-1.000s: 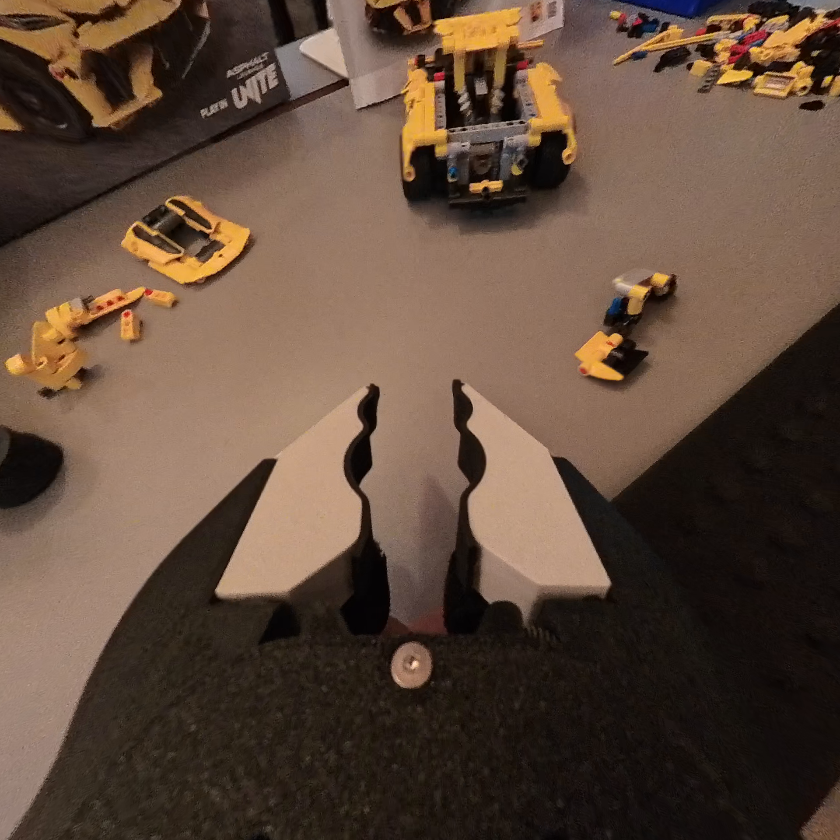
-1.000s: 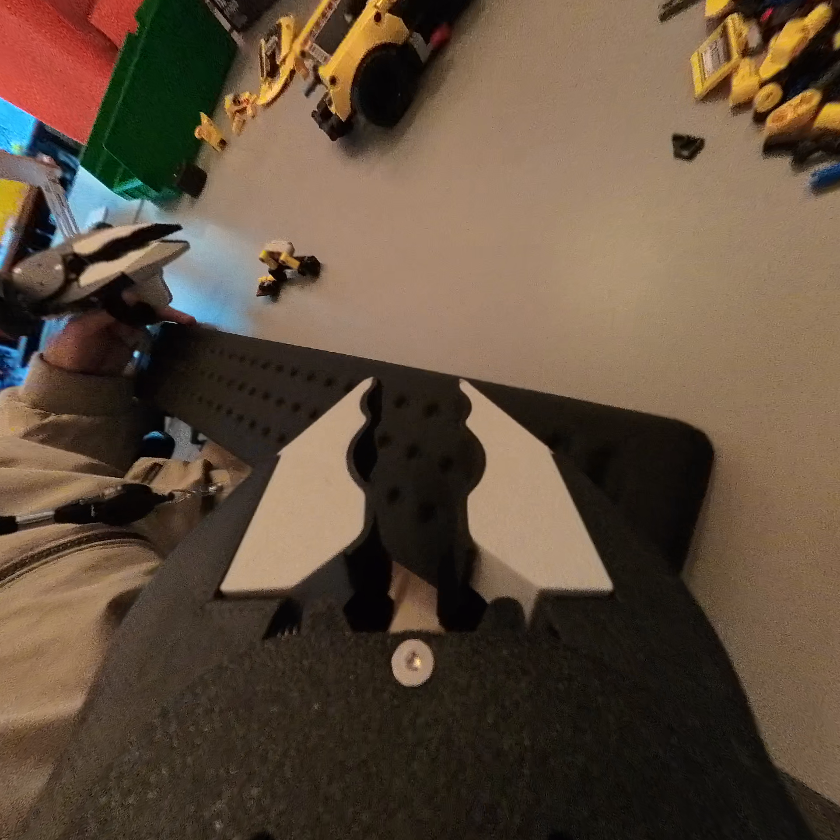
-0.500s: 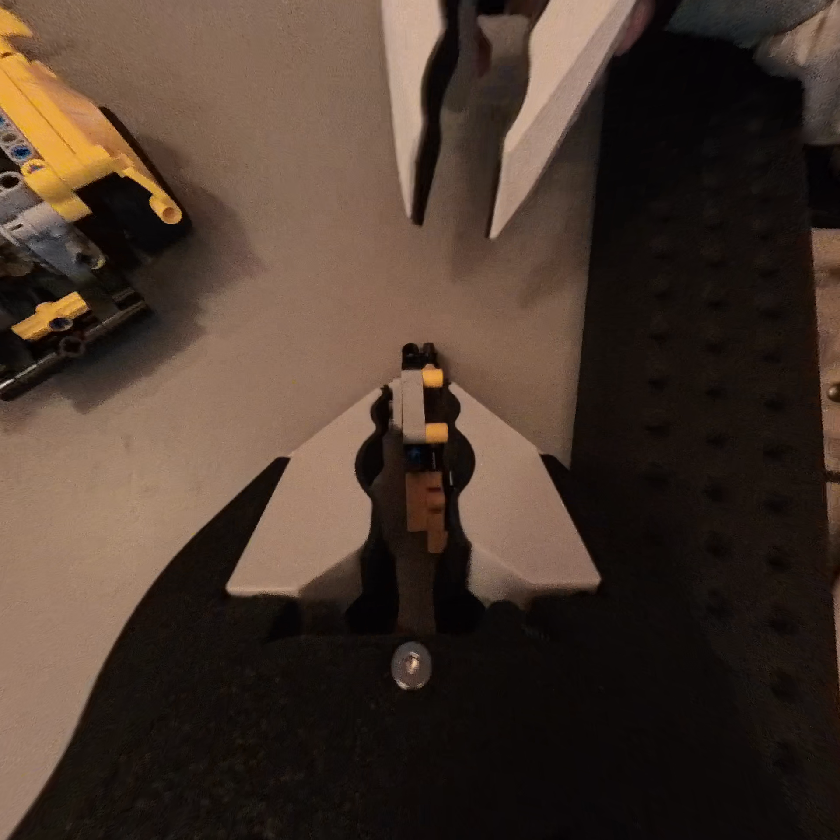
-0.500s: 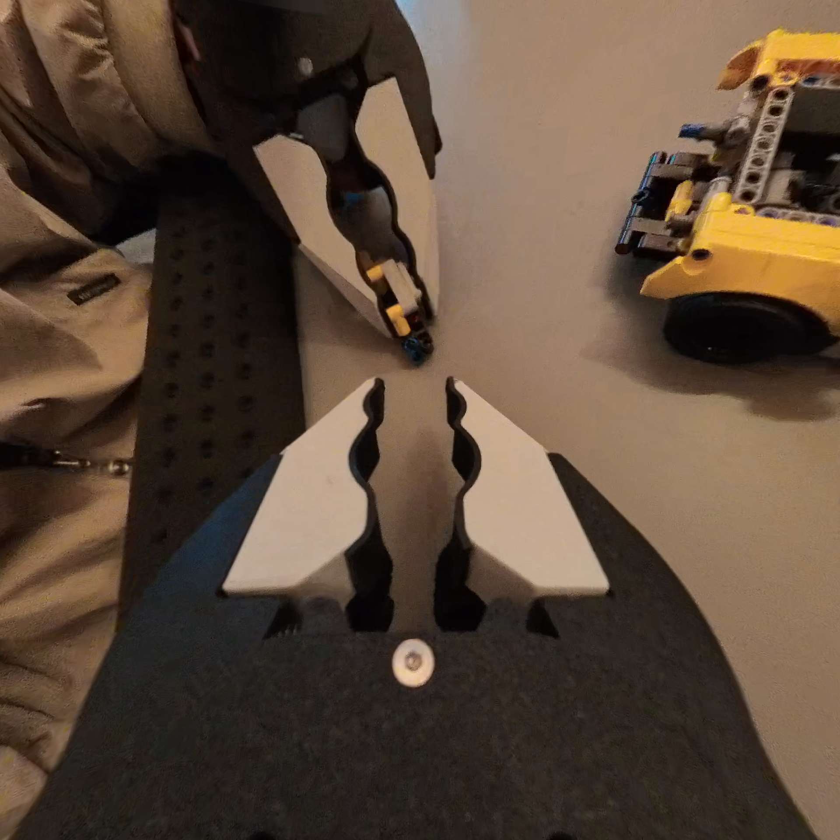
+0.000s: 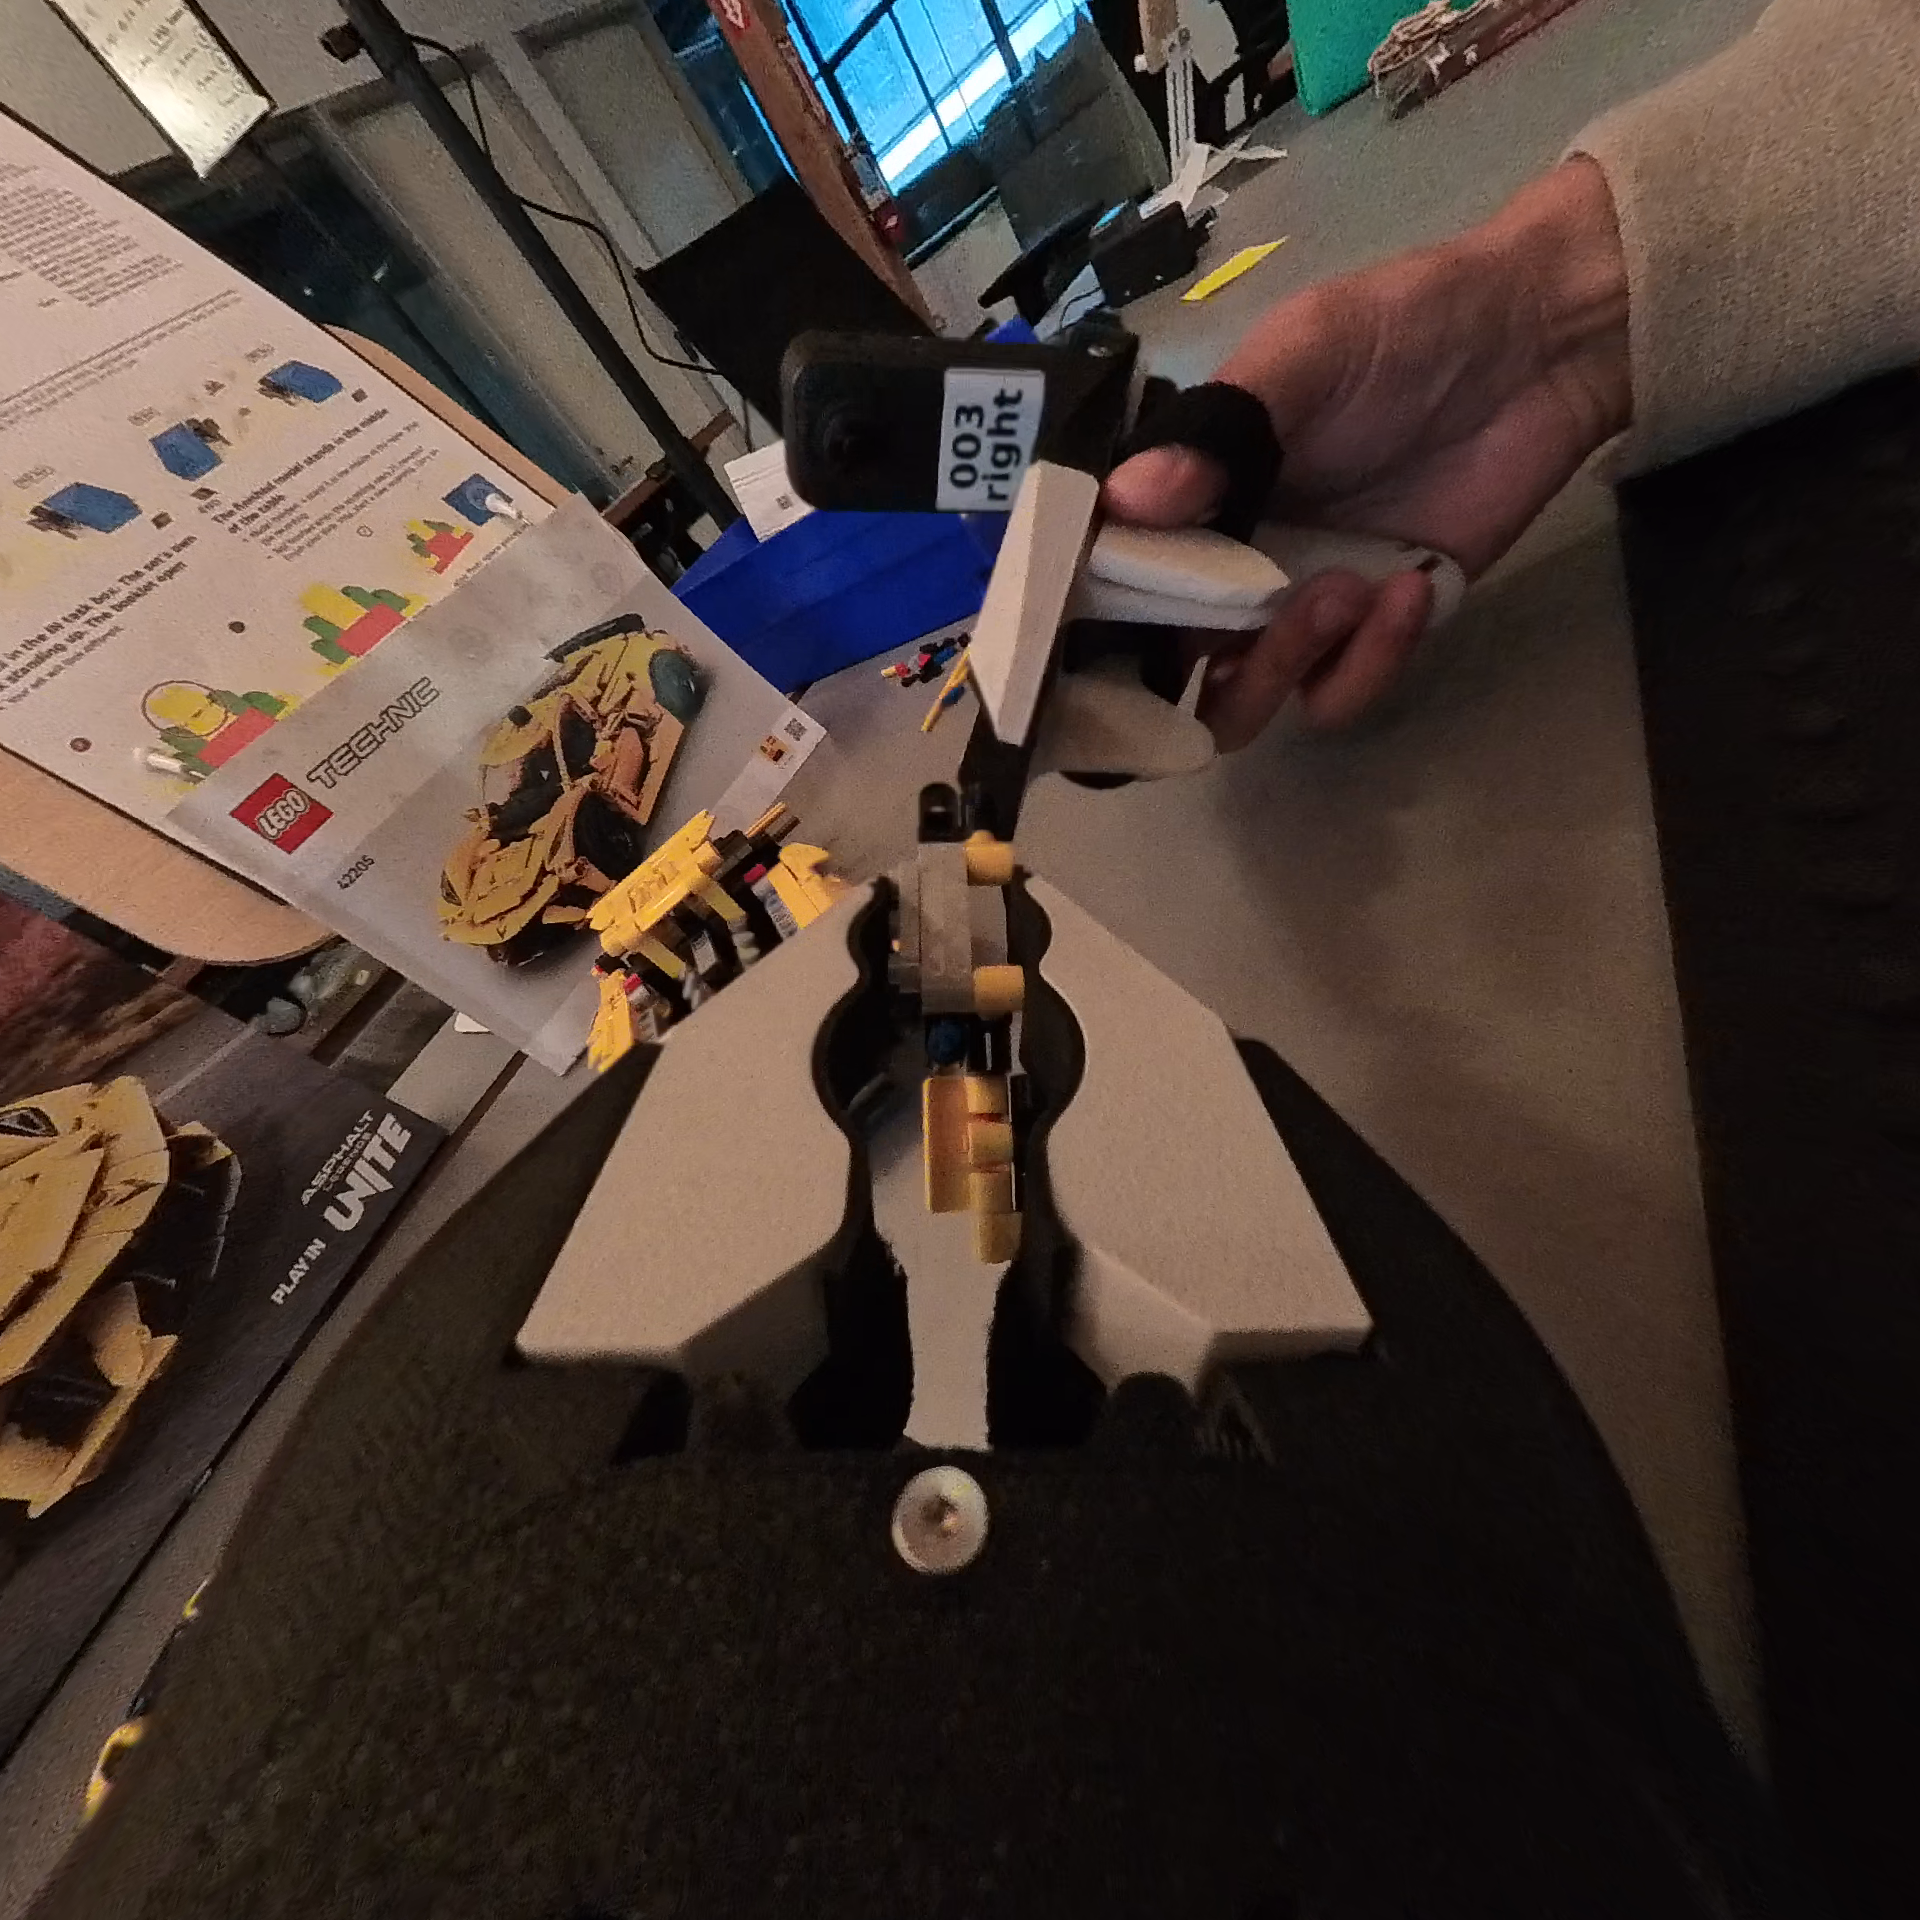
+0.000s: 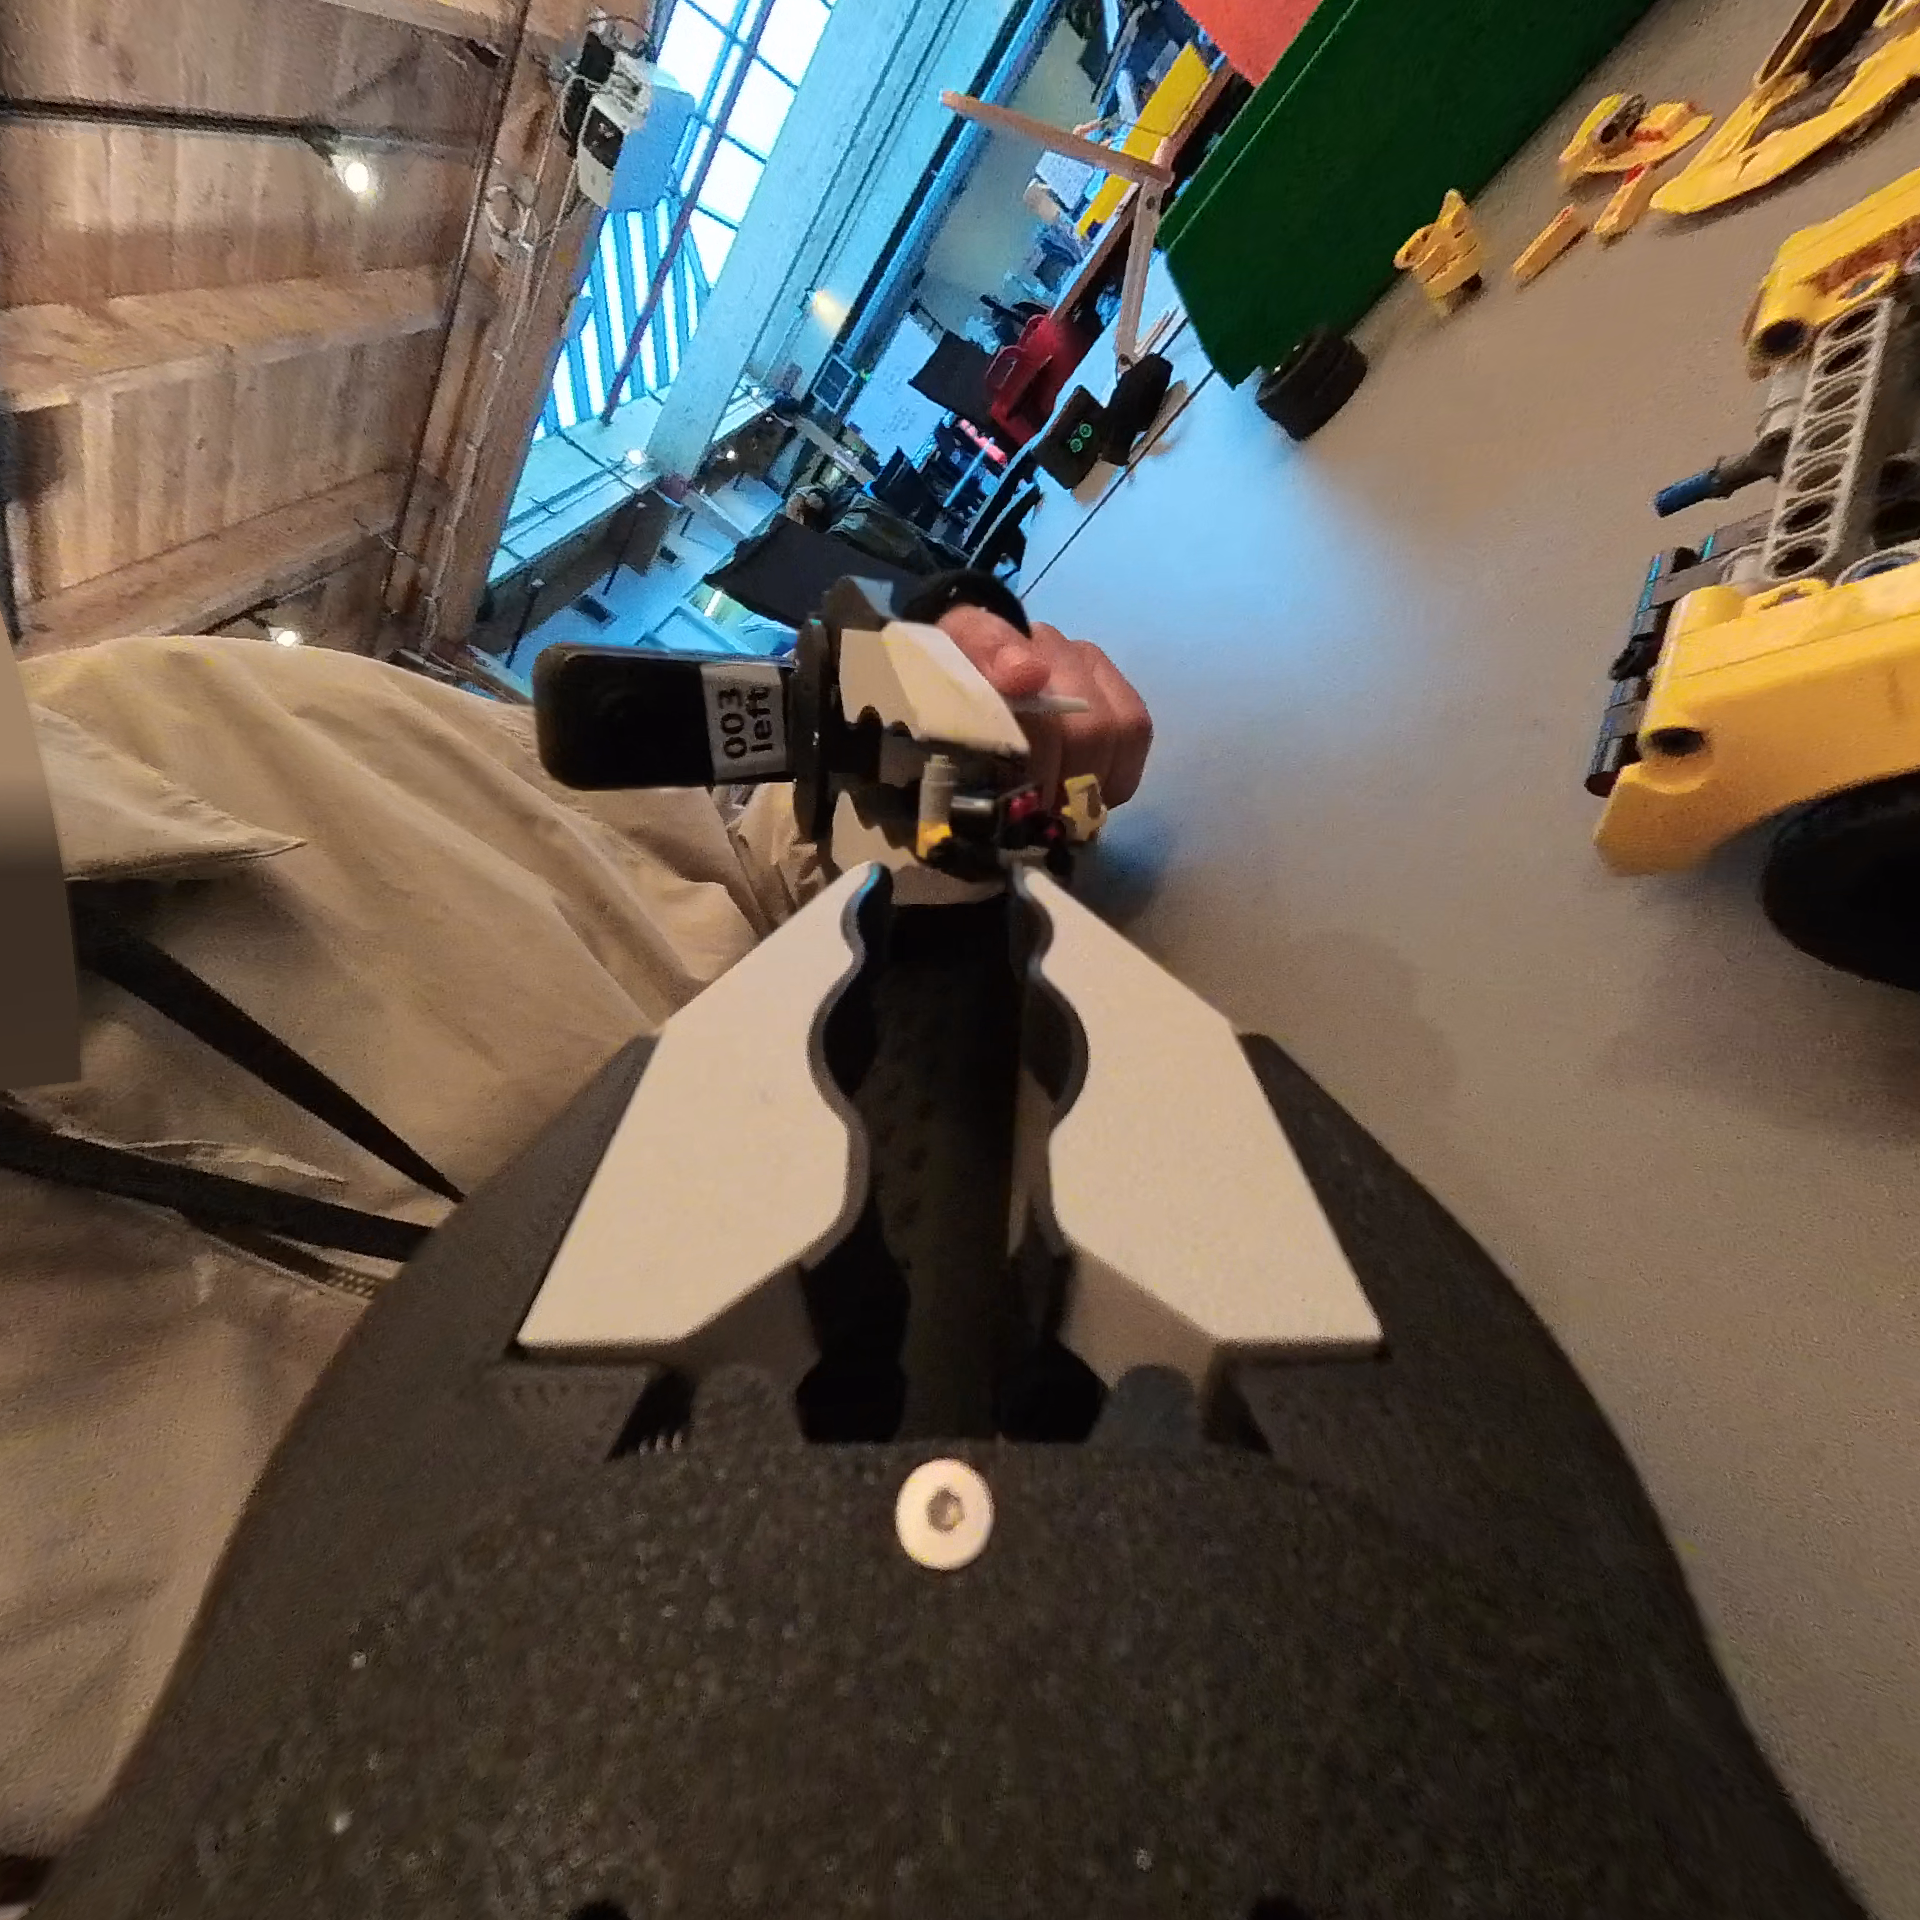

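Both grippers raised off the tabletop (image 6: 1351,748) since half a second ago and tilted up; the room beyond now fills both backgrounds.

Left gripper (image 5: 951,894): fingers (image 5: 727,1143) clamped on the small brick assembly (image 5: 961,1039), as half a second ago. One second ago they were empty and the piece lay on the tabletop. The assembly is grey and yellow with a blue pin. It runs lengthwise along the gap, and its black end pokes out past the tips.

Right gripper (image 6: 951,883): fingers apart with a moderate gap, nothing between them along their length. It has closed in. Half a second ago it was near the assembly. Now its tips sit just at the protruding black end. Left wrist view shows the right gripper (image 5: 1003,717) edge-on directly ahead of the left tips. Contact with the black end cannot be confirmed.

Outward:
- Hand (image 5: 1434,416) on the right gripper's handle, ahead and right of the left fingers.
- Yellow car model (image 6: 1766,707) on the tabletop, well right of the right fingers. In the left view it is just left of the left fingertips, partly hidden.
- Instruction booklet (image 5: 416,810), farther left of the left fingers.
- Printed box (image 5: 156,1247), left of the left fingers.
- Blue bin (image 5: 831,582), ahead of the left fingers.
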Demonstrator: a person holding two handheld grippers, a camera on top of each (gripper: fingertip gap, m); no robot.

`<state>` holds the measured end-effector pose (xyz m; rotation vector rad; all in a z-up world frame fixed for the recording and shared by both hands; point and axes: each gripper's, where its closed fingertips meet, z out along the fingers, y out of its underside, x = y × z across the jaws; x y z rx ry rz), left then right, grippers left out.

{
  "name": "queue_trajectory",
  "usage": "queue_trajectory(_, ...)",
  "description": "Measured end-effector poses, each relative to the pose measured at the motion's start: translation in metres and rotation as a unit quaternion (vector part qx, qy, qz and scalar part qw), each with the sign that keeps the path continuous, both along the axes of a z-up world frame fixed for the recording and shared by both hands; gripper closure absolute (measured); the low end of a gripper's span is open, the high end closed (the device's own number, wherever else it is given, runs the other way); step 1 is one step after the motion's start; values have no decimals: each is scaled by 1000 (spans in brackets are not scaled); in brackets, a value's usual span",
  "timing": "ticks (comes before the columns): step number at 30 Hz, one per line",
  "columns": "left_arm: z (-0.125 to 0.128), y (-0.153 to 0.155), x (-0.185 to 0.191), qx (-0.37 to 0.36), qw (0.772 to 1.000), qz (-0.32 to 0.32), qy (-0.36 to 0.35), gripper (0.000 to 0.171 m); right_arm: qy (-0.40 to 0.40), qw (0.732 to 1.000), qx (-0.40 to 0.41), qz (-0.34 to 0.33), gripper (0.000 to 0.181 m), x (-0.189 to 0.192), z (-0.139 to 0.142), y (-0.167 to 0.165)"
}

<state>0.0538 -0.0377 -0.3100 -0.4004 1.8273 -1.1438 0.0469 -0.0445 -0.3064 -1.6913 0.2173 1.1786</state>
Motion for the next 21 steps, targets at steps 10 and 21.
queue_trajectory(10,-13,-5,0,66,998,5,0,151,28,999,-34,7,171,2,-13,-4)
queue_trajectory(21,-23,3,13,81,994,56,42,152,-108,992,-33,-59,179,16,-14,-2)
